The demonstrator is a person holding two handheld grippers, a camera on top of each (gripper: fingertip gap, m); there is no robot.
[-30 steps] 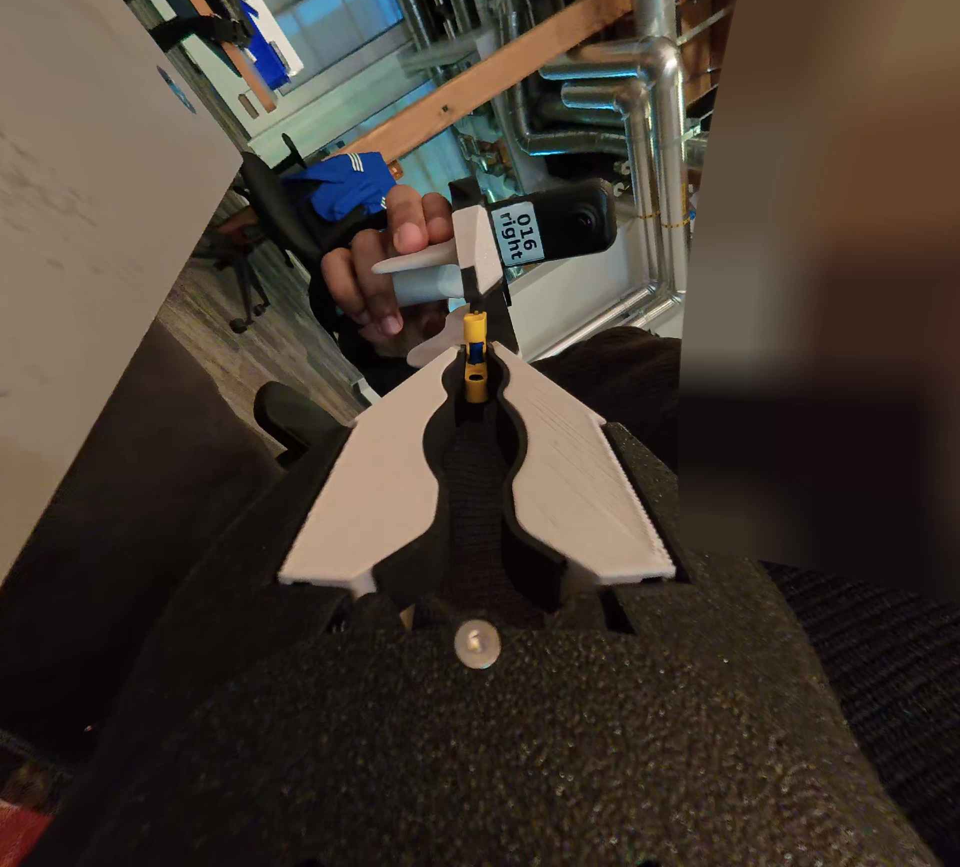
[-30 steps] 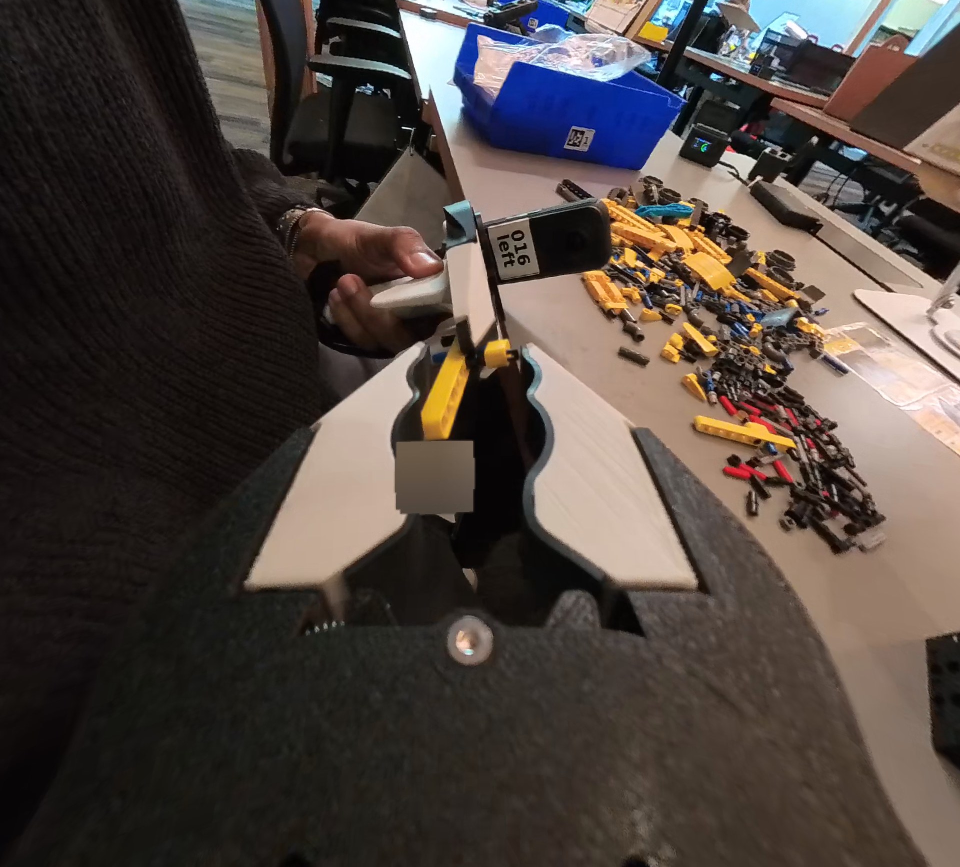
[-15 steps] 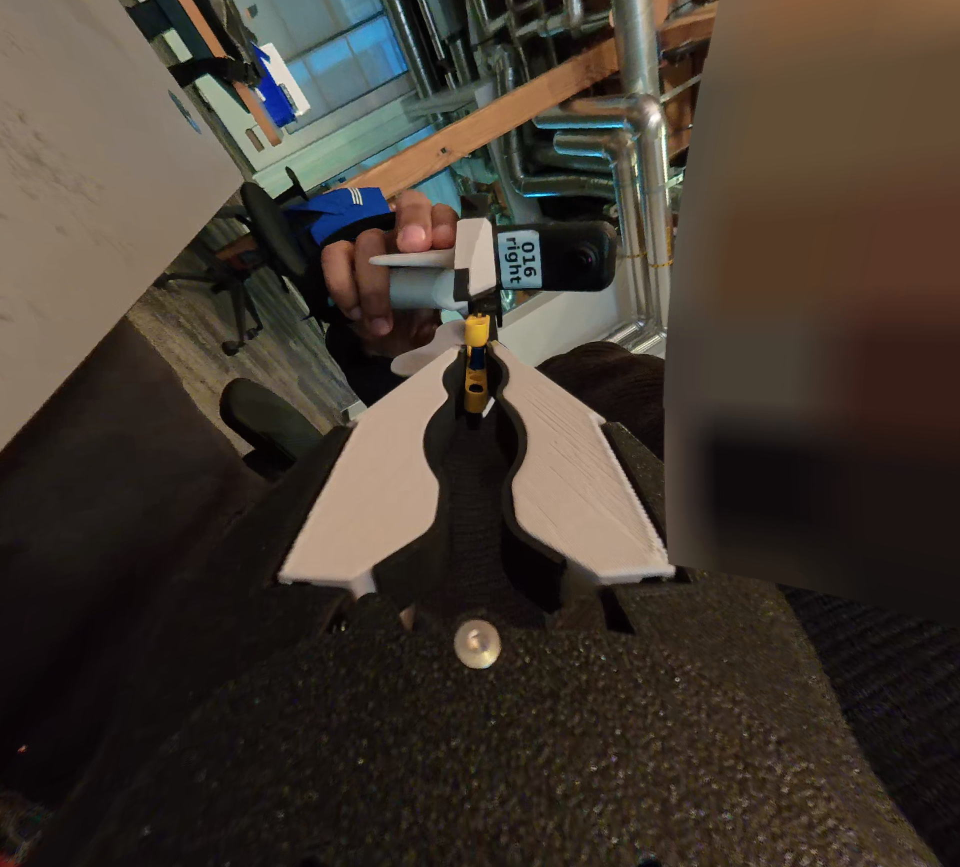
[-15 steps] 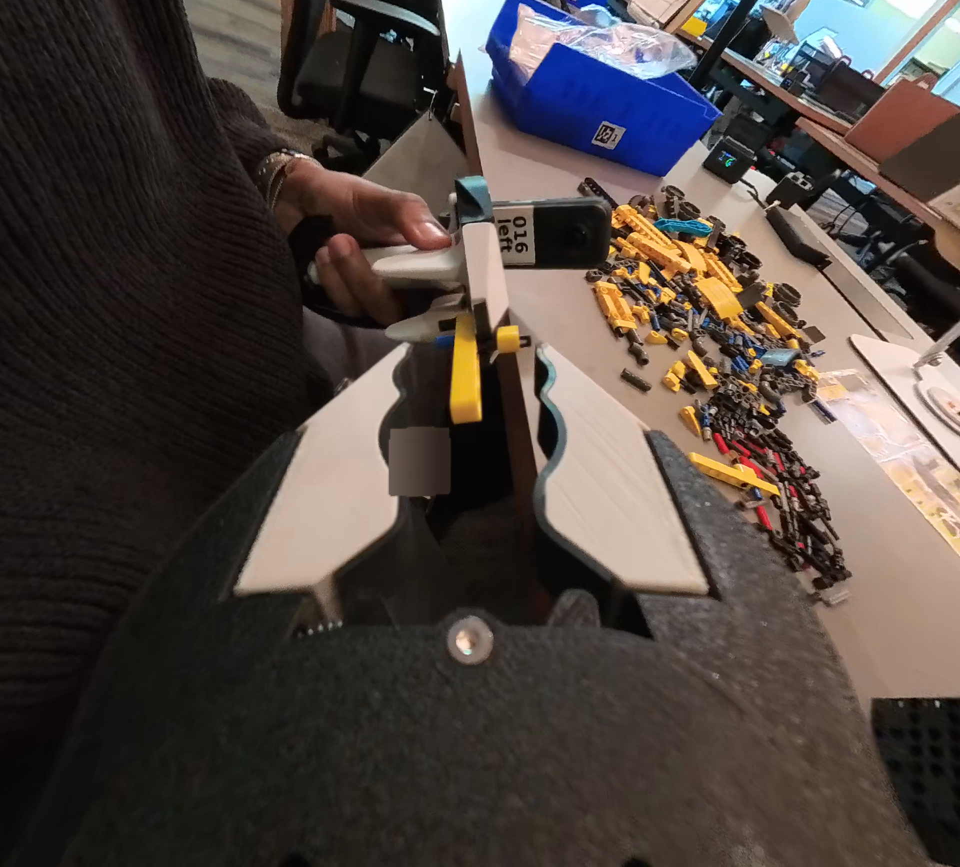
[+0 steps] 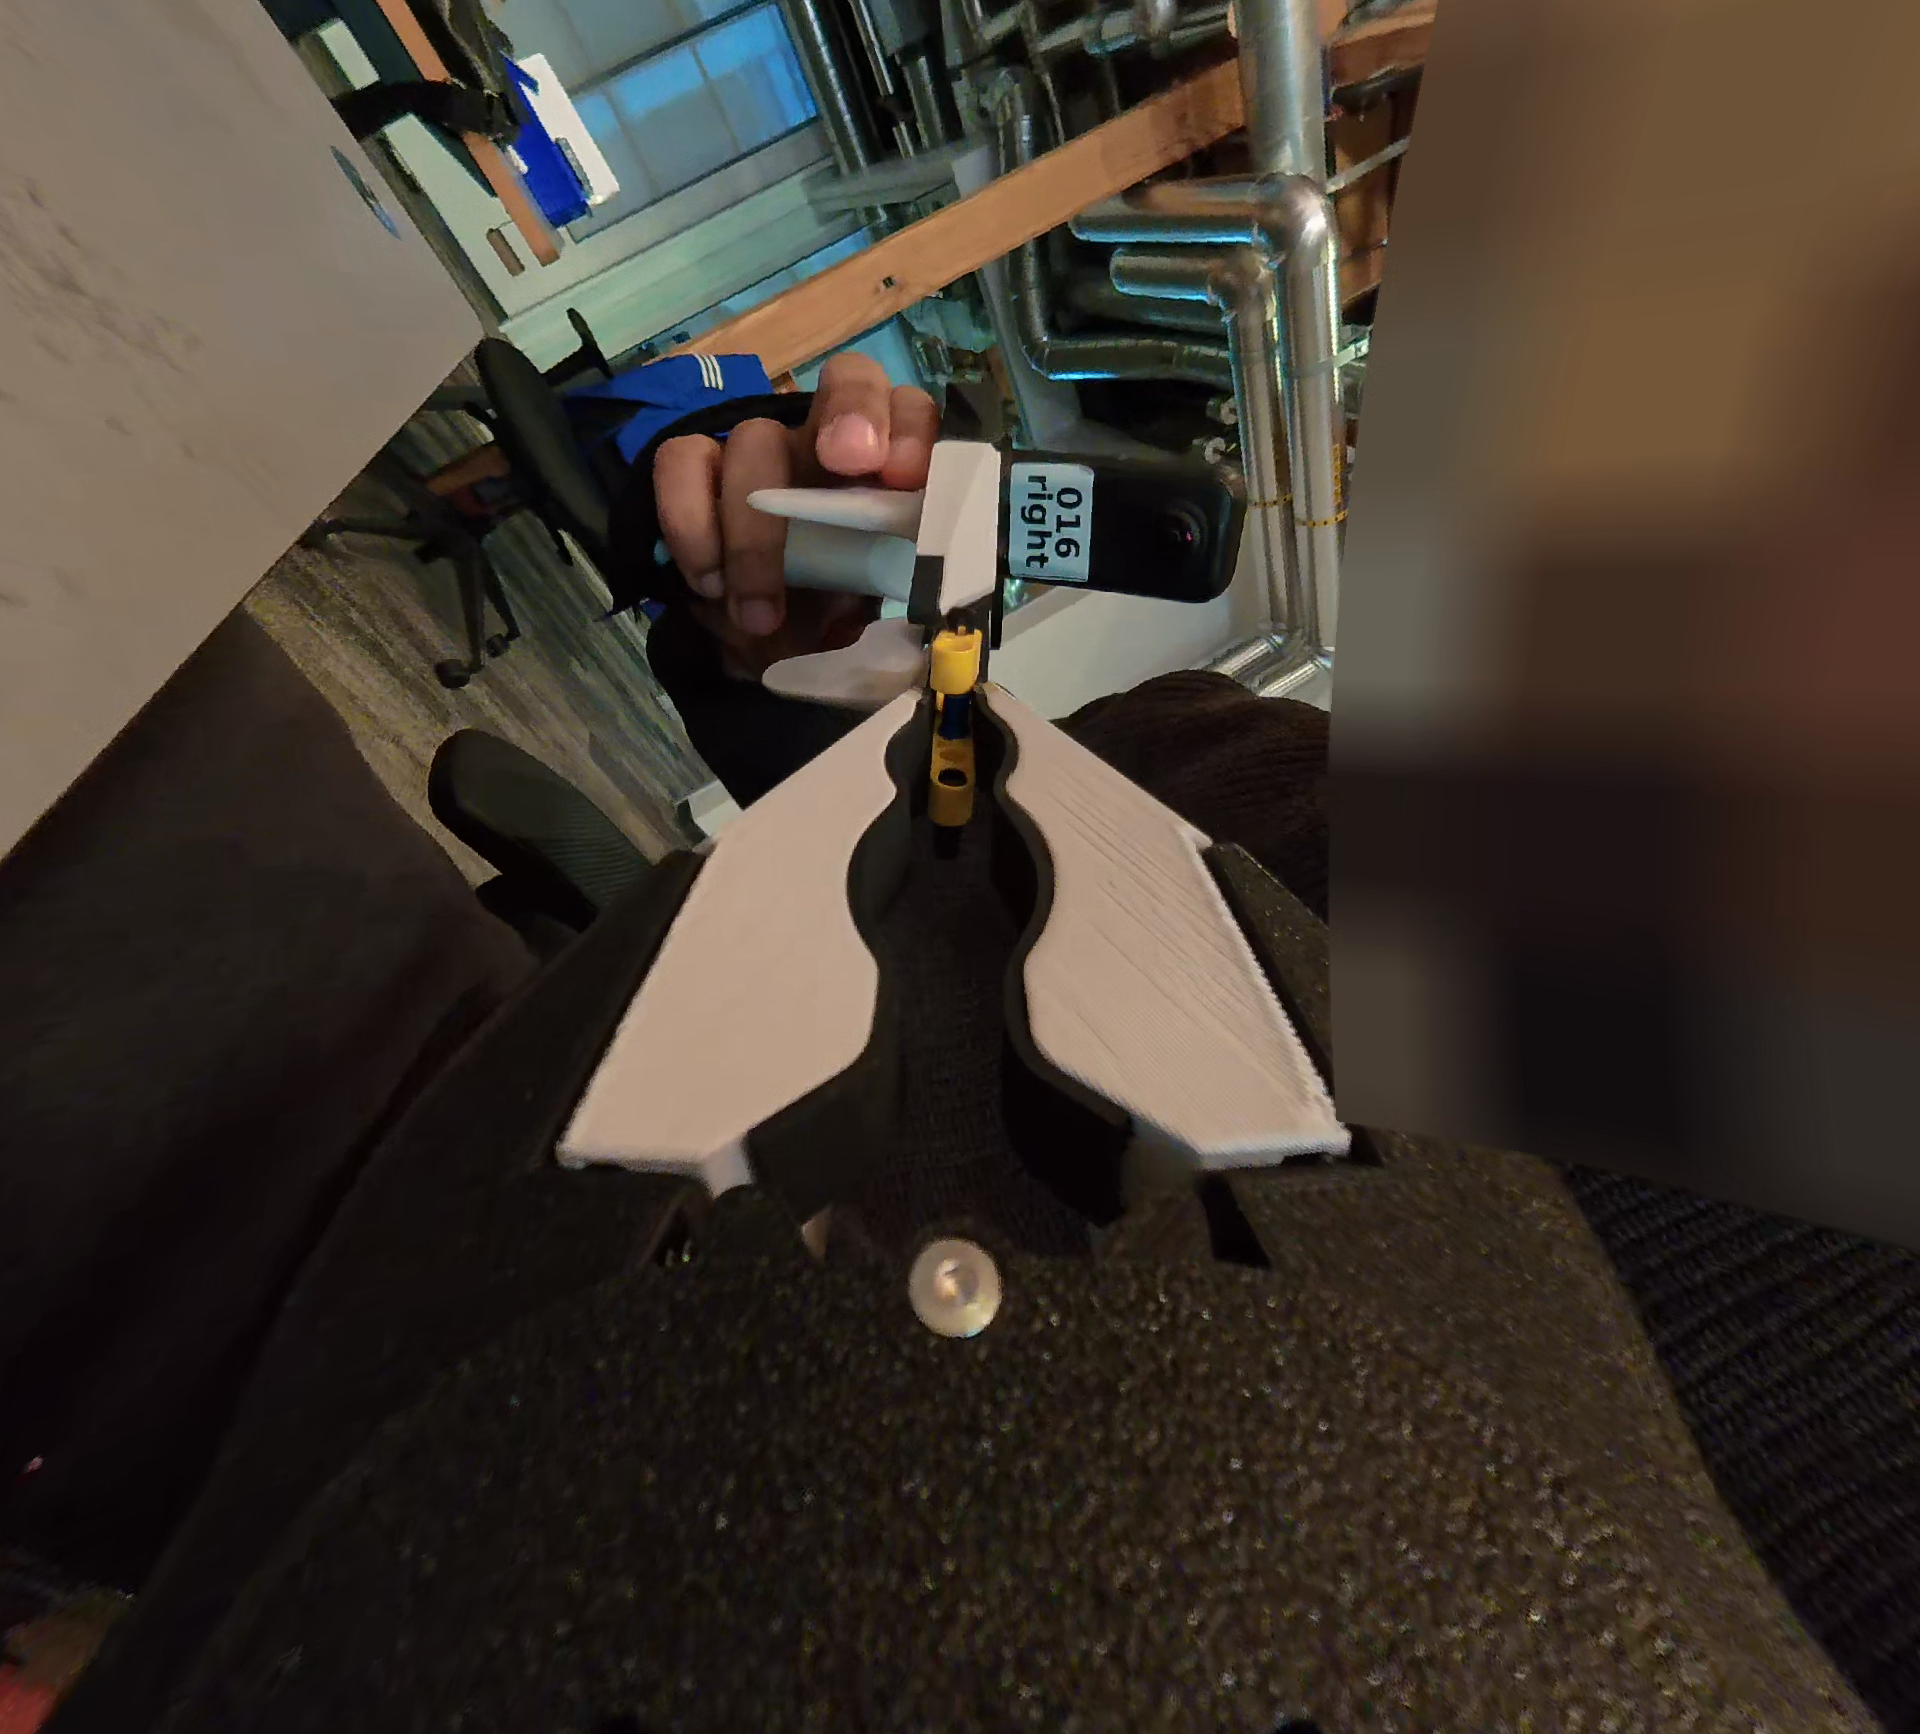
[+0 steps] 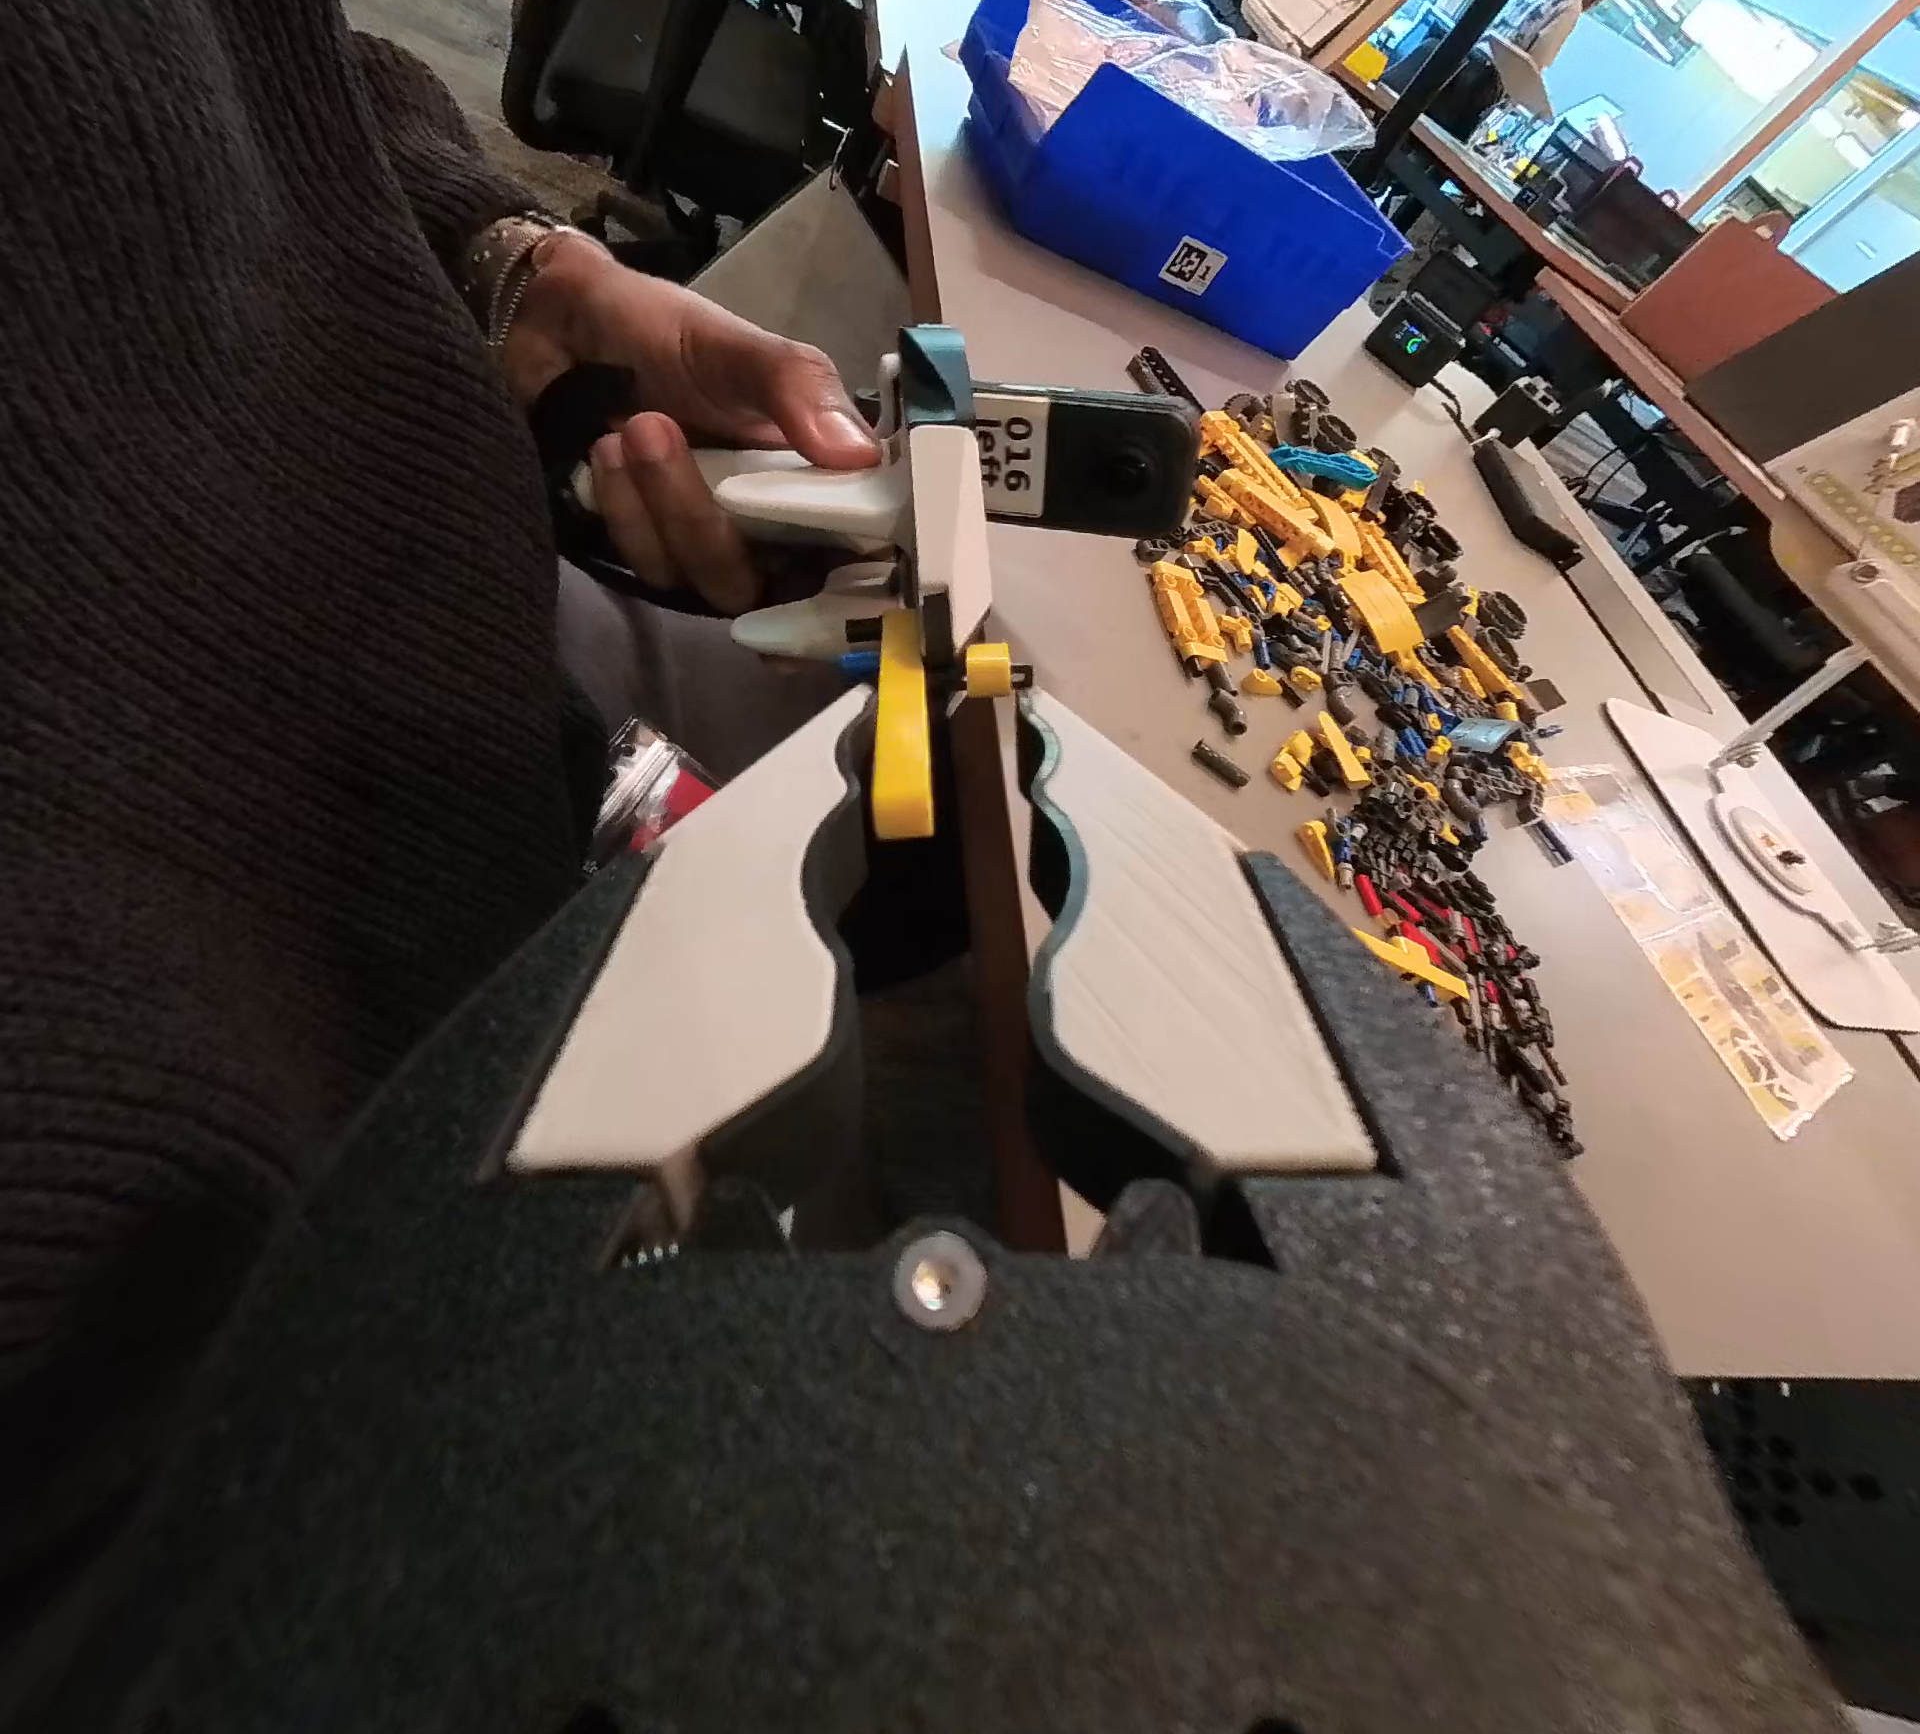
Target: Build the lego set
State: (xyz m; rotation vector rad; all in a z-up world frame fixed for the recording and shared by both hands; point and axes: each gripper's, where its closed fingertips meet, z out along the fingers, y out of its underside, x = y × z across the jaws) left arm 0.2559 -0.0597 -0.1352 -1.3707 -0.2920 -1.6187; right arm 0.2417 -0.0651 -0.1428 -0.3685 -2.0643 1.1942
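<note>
My left gripper is shut on a yellow beam, seen edge-on between its white fingers. A small yellow connector sits on a black pin at the beam's far end. In the right wrist view my right gripper has its jaws drawn in around the same beam and connector. One tip is against the beam and the other against the pin end. Each gripper, held in a hand, shows in the other's view: the right one and the left one.
Both grippers are held in the air off the near edge of a grey table. On it lie a pile of yellow, black and red pieces, a blue bin with a plastic bag, and an instruction sheet. A dark sweater sleeve fills the left. Left and right tips are no more than a few centimetres apart.
The right gripper's jaws have narrowed around the beam and connector. The beam has turned from tilted to upright. The left gripper has kept its hold.
</note>
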